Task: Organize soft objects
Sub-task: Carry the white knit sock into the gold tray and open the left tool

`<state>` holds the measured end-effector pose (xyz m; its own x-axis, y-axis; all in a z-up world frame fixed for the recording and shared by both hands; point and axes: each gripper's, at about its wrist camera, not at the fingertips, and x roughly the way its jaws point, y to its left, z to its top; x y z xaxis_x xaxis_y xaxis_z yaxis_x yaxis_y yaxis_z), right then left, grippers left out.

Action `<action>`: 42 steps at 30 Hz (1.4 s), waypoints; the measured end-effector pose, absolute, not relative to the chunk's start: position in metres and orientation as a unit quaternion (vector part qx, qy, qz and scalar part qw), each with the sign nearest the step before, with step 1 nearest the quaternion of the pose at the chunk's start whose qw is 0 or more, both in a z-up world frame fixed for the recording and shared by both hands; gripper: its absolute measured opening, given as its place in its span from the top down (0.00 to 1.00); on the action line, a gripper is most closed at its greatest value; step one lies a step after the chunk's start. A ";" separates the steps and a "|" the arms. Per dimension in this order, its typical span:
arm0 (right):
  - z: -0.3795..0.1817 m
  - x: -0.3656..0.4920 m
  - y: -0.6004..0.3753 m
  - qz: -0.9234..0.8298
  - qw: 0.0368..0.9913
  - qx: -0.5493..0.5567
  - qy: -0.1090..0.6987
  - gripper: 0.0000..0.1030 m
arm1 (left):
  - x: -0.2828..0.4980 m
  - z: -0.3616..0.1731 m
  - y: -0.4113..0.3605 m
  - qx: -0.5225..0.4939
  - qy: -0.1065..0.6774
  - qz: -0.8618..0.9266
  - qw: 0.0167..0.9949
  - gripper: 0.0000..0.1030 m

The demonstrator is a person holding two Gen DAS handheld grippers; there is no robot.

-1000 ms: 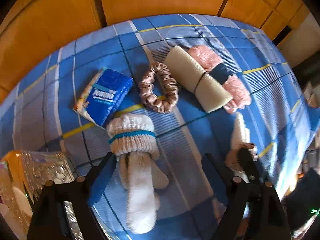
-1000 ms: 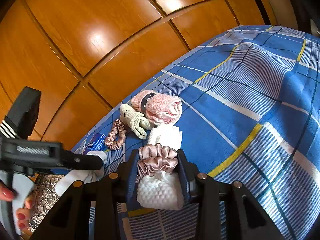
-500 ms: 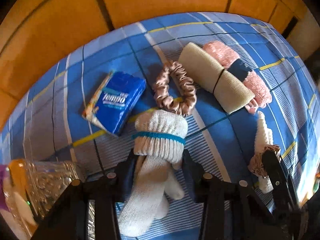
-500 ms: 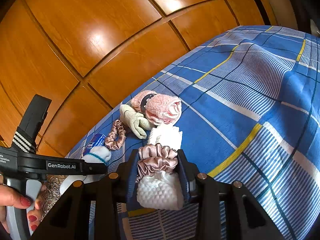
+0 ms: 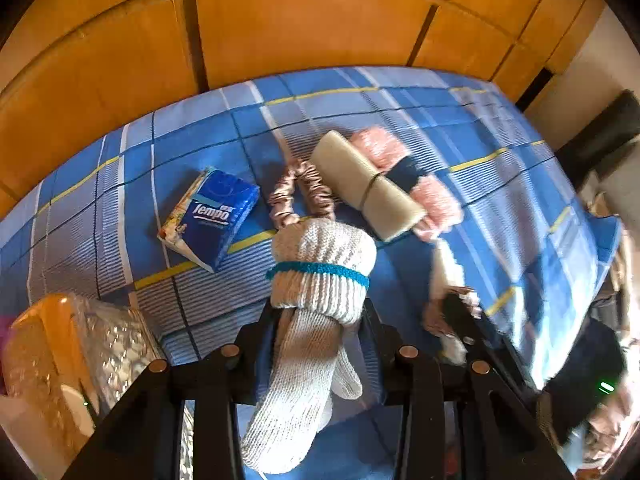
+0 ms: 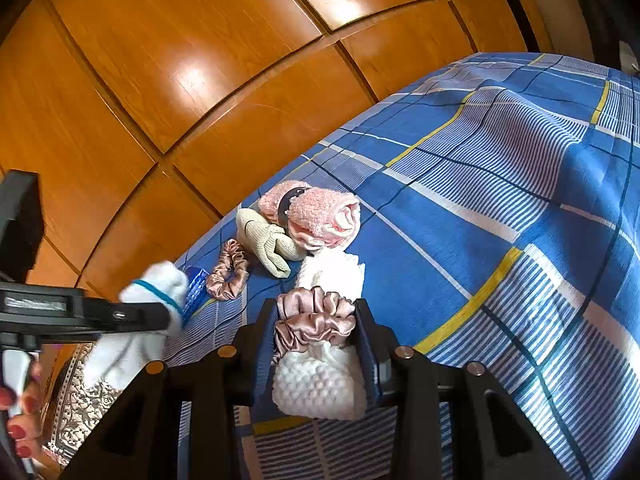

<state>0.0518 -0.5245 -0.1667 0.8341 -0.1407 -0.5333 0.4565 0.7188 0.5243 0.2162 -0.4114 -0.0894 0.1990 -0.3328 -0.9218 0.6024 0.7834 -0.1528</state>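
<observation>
Gloves [image 5: 316, 304] bound by a teal band sit clenched in our left gripper [image 5: 318, 328], long axis running back toward us, lifted above the bed [image 5: 500, 184]; our right gripper [image 6: 316, 344] grasps the scrunchie-bound white cloth [image 6: 320, 384]. Basket [image 5: 80, 352] lies left of the gloves, nearest that hand.

Bedroom: plaid bedspread [image 6: 500, 184], wooden wardrobe [image 6: 180, 60].

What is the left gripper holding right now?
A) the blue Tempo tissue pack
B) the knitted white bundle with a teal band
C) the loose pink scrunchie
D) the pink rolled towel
B: in the left wrist view the knitted white bundle sits clamped between the left gripper fingers, while the tissue pack lies on the bedsheet.
</observation>
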 end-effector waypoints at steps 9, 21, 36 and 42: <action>-0.166 0.054 -0.523 -0.173 0.898 0.327 0.240 0.64 | 0.181 -0.041 -0.388 0.079 0.523 -0.372 0.763 0.63; -0.166 0.058 -0.520 -0.183 0.899 0.313 0.246 0.64 | 0.151 0.025 -0.306 0.032 0.463 -0.417 0.781 0.63; -0.164 0.064 -0.515 -0.200 0.900 0.283 0.266 0.64 | 0.157 0.039 -0.142 -0.056 0.431 -0.363 0.824 0.63; -0.162 0.066 -0.512 -0.206 0.900 0.270 0.274 0.64 | 0.165 0.018 -0.071 -0.083 0.447 -0.306 0.836 0.63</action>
<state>0.0657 -0.5119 -0.1624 0.7651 -0.2233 -0.6039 0.5191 0.7688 0.3734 0.1647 -0.0713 0.0182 0.4128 -0.5857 -0.6976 0.4377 0.7992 -0.4120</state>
